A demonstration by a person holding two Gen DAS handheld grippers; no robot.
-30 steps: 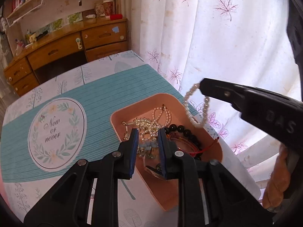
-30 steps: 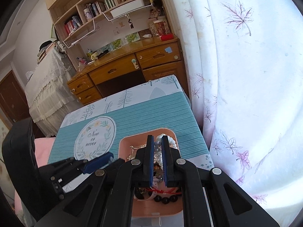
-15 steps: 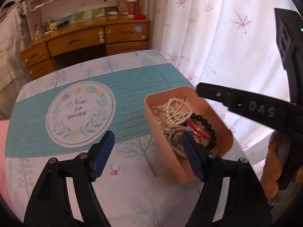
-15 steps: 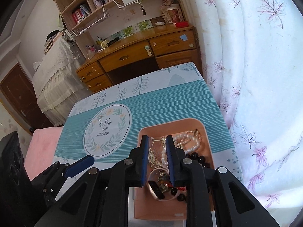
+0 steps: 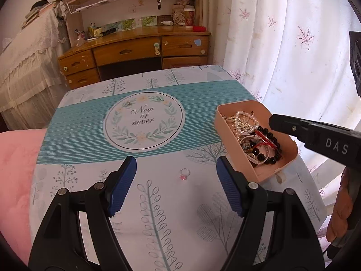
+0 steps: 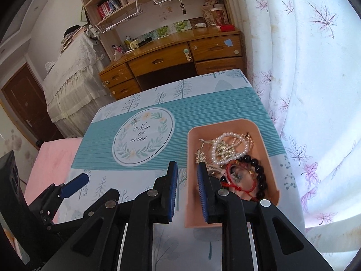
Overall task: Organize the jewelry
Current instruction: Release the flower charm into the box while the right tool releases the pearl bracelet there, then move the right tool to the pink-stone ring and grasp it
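A peach tray (image 5: pixel 291 158) (image 6: pixel 268 146) at the table's right edge holds a pearl bracelet (image 6: pixel 227 144), a black bead bracelet (image 6: pixel 259 171), a red cord bracelet (image 6: pixel 237 185) and gold chains. A small ring with a pink stone (image 5: pixel 184 173) lies on the cloth left of the tray. A tiny silver piece (image 5: pixel 128 105) lies on the round print. My left gripper (image 5: pixel 176 187) is wide open and empty, just short of the ring. My right gripper (image 6: pixel 186 187) is open a little and empty, above the tray's left wall; it also shows in the left wrist view (image 5: pixel 293 125).
The table (image 5: pixel 158 214) wears a white and teal cloth with a round "Now or never" print (image 5: pixel 143 120). A pink cushion (image 5: pixel 15 176) lies at the left. A curtain (image 5: pixel 282 45) hangs at the right, a wooden desk (image 5: pixel 135 49) behind.
My right gripper let the pearl bracelet drop into the tray and opened a little. My left gripper opened wide and drew back left from the tray, over the ring.
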